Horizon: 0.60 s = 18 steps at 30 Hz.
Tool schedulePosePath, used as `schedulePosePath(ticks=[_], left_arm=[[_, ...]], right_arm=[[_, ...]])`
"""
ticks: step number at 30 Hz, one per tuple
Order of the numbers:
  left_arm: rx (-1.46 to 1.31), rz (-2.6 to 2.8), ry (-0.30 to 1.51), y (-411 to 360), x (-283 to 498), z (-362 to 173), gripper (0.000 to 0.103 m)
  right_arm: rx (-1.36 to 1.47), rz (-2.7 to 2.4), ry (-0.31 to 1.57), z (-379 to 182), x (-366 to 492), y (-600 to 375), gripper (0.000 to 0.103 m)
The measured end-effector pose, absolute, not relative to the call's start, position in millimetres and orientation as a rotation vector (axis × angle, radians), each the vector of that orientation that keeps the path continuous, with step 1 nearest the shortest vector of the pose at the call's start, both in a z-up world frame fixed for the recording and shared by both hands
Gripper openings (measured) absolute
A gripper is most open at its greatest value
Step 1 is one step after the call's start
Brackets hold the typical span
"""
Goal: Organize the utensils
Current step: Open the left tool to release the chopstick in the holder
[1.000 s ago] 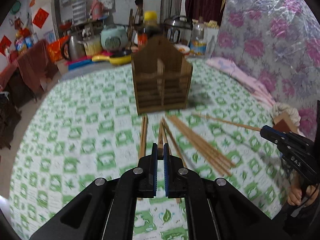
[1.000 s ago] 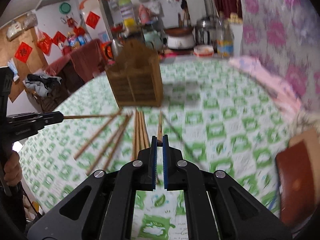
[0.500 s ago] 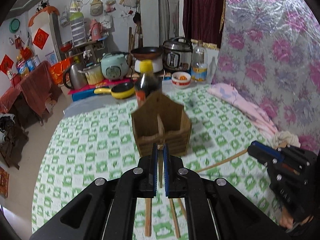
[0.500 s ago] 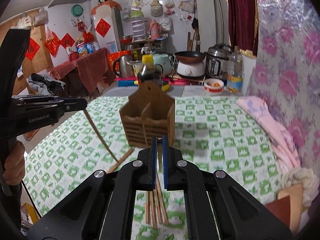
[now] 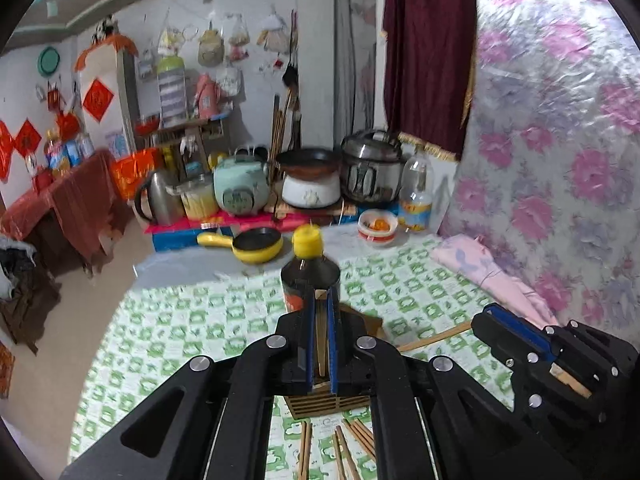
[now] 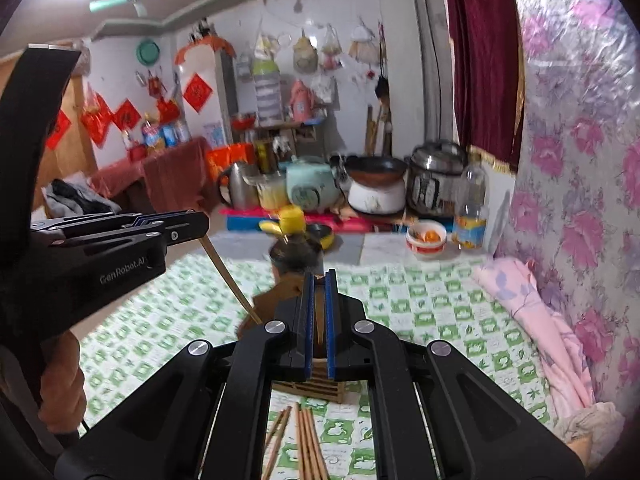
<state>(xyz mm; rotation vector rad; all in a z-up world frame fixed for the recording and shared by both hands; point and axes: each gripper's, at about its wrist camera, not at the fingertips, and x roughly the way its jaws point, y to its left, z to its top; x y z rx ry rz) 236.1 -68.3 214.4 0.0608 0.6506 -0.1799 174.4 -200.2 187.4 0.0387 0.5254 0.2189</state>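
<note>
Two grippers were up over a table [image 5: 192, 320] spread with a green-and-white checked cloth, each clamped on a single wooden chopstick. The left gripper [image 5: 319, 312] had its blue pads drawn narrow around a chopstick [image 5: 320, 344] that ran straight along the gap between them, and in the right wrist view the same gripper [image 6: 192, 224] showed at nine o'clock, its chopstick [image 6: 228, 276] slanting down toward the wooden holder. The right gripper [image 6: 319, 292] was likewise pinched narrow on a chopstick [image 6: 319, 320], and in the left wrist view it [image 5: 486, 316] sat at four o'clock with its chopstick [image 5: 432, 338] sticking out toward the centre. A hand [image 6: 60, 376] gripped the left gripper's handle at eight o'clock in the right wrist view. The wooden holder [image 5: 332, 402] stood just beyond the fingers, mostly hidden behind them, its slatted front showing below the pads. More chopsticks [image 6: 306, 440] lay loose on the cloth at six o'clock, in front of the holder. A dark bottle with a yellow cap [image 5: 310, 268] stood behind the holder at twelve o'clock, and a pink cloth [image 5: 492, 276] lay along the table edge at three o'clock.
</note>
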Motion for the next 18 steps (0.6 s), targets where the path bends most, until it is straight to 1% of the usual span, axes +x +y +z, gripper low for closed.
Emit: schedulePosePath(ticks=[3,5,6,7,8,9,10,15,18], left_arm=[[0.018,-0.159,0.749,-59,263,173,0.007],[-0.006,-0.153,0.807,-50,269,154,0.016],[-0.006,-0.151,0.811,-46,267,149,0.025],[0.005,-0.143,0.803,-43,263,146,0.038],[0.015,-0.132,0.79,-40,258,145,0.045],[0.026,-0.116,0.771,-37,252,145,0.06],[0.031,-0.11,0.759,-35,247,144,0.069],[0.035,-0.106,0.756,-25,215,138,0.073],[0.046,-0.091,0.766,-20,194,125,0.077]], right_arm=[[0.034,0.225,0.625,157,199,-194,0.007],[0.048,0.225,0.642,147,199,-197,0.01],[0.054,0.228,0.632,146,196,-200,0.01],[0.055,0.226,0.62,147,192,-201,0.011],[0.054,0.225,0.604,150,185,-204,0.011],[0.058,0.228,0.593,151,179,-207,0.011],[0.064,0.235,0.586,153,171,-209,0.011],[0.072,0.242,0.586,148,143,-216,0.014],[0.101,0.255,0.602,138,126,-222,0.018]])
